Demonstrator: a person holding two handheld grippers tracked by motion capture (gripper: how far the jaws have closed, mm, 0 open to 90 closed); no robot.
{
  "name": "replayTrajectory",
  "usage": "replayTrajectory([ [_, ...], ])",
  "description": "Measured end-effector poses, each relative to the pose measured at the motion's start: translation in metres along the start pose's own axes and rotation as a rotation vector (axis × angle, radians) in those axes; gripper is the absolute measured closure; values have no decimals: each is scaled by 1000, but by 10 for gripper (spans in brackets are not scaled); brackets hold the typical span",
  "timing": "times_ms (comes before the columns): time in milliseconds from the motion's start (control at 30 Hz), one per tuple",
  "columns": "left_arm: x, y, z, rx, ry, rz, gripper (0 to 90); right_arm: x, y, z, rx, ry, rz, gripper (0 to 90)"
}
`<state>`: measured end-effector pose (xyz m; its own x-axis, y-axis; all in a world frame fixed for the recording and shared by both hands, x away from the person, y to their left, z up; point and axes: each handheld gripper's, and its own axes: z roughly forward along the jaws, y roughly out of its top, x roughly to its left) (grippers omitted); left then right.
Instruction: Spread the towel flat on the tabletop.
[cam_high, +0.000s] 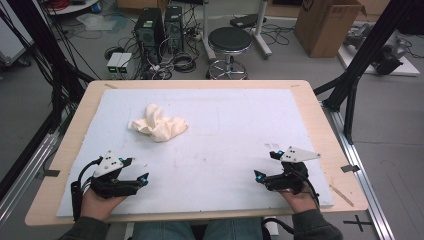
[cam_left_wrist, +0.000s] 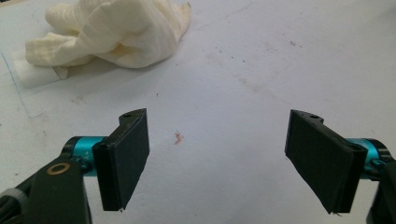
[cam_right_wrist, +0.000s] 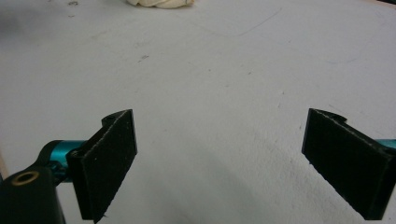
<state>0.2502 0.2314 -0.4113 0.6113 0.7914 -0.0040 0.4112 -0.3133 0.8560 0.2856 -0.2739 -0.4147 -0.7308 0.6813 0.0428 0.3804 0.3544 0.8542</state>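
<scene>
Surface (cam_high: 235, 115) is mostly bare white mat w/ one obstacle: crumpled cream cloth (cam_high: 159, 122) lying far-left of centre. Left tongs (cam_high: 138, 170) sit near-left, jaws spread wide w/ nothing btwn them; bare mat runs from them up to the cloth, which is well apart. Right tongs (cam_high: 266, 164) sit near-right, jaws also wide; centre, right side and far edge all free for passage. Wide bare gap btwn both tongs along the near edge.

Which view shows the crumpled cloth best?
Left gripper view: the cream cloth lies close, folds and edges clear. High view shows it whole but small. Right gripper view catches just its near edge at the top.
</scene>
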Motion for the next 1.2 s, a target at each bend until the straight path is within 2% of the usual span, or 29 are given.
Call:
replayTrajectory([
  [1033,-1,1,-1,-9,-1,3,225,2,3,0,-18,2,-2,95],
  [1200,-2,4,0,-13,-12,6,226,2,5,2,-23,5,-4,95],
])
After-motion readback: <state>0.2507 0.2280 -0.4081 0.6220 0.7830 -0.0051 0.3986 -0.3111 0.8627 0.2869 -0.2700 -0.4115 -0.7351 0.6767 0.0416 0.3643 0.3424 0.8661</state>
